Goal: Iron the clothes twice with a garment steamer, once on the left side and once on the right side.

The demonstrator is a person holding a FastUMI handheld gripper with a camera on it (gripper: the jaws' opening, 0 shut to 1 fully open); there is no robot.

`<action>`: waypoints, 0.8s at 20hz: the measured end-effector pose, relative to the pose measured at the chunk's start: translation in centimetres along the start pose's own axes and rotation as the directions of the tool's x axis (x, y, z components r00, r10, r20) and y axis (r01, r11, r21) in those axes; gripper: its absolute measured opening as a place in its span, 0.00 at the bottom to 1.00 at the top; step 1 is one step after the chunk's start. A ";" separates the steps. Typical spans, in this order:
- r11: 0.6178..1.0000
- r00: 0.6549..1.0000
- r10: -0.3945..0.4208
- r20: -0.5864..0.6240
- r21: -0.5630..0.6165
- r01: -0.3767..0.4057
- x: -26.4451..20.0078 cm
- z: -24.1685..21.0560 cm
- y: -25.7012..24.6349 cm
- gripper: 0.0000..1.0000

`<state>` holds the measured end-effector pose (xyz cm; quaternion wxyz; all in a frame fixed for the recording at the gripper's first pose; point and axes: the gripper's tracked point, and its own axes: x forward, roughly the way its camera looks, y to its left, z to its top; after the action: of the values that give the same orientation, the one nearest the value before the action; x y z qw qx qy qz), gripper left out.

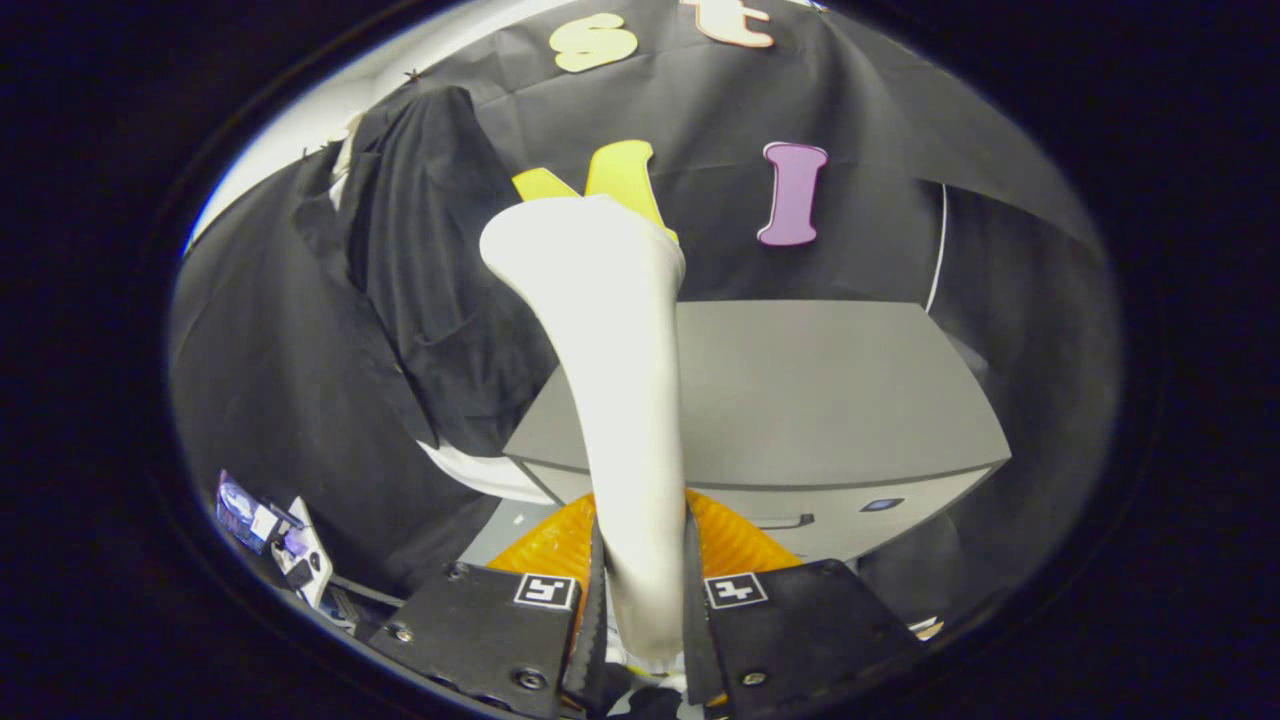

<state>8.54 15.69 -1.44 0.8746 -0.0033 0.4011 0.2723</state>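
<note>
Gripper view: the claw [645,600] is closed on the white handle of a handheld garment steamer [610,400], both fingers pressing its sides. The steamer's head rises ahead of the fingers. Beyond and to its left hangs a black garment [430,260] with a white hem, well apart from the head. A grey bench [820,390] lies behind. This looks like the approach before a pass; next, the head must reach the cloth.
</note>
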 end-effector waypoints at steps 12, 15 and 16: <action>0.999 0.994 -0.039 0.097 -0.026 0.042 -2.9 0.0 3.4 0.34; 0.997 0.986 -0.076 0.146 -0.010 0.078 -3.1 0.7 5.4 0.34; 0.996 0.984 -0.087 0.156 -0.001 0.089 -3.1 0.9 6.4 0.34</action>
<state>4.52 19.84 2.74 0.9145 -0.0031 0.3298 0.2344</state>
